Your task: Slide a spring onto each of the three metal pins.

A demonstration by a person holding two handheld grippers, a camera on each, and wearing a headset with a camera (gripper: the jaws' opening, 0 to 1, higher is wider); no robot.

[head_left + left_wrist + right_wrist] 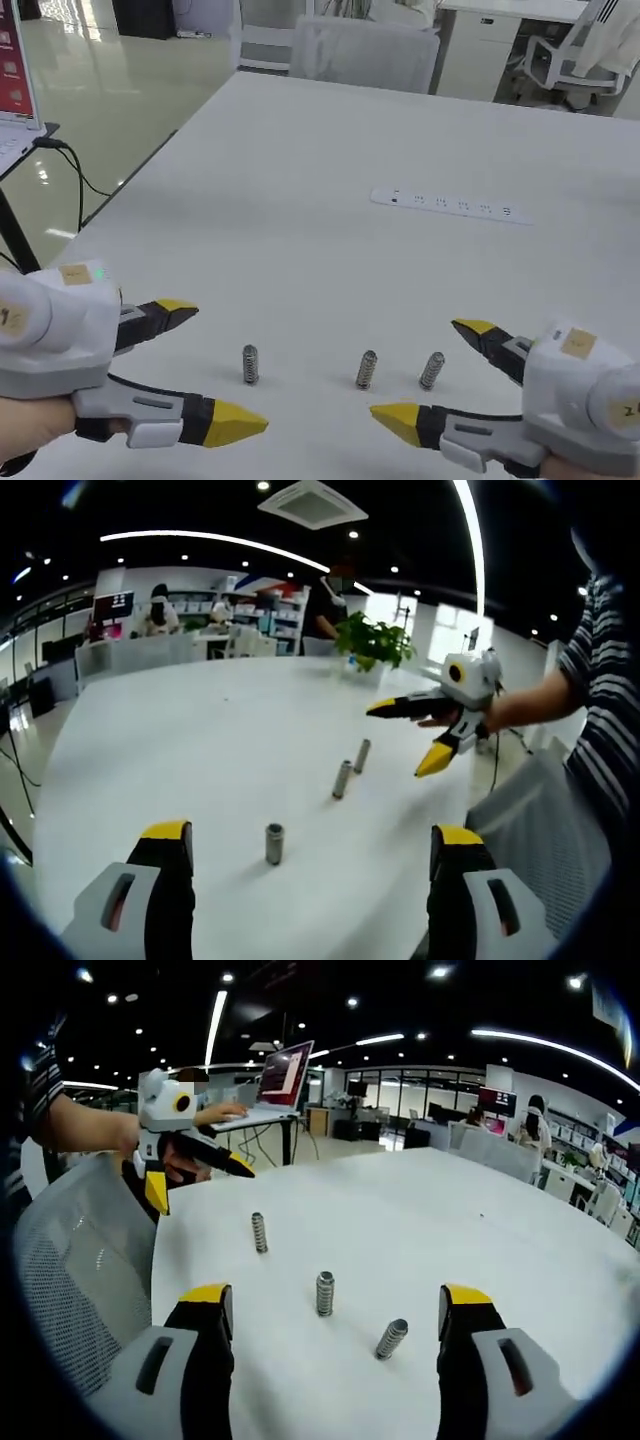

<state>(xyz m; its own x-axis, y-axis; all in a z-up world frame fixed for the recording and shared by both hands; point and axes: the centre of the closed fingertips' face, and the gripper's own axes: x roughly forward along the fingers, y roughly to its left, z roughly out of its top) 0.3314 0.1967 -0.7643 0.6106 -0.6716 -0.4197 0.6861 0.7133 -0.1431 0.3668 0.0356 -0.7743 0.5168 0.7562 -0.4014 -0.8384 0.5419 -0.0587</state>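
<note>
Had left gripper and right gripper jaws open, empty, flanking three springs standing near the desk's near edge; reckoned on gently nudging the leaning right spring straight.

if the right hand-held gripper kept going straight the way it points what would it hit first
Most likely the leaning spring, just ahead of the right hand-held gripper and a little off the midline of its open jaws; the middle spring stands behind it. Depth is unclear.
</note>
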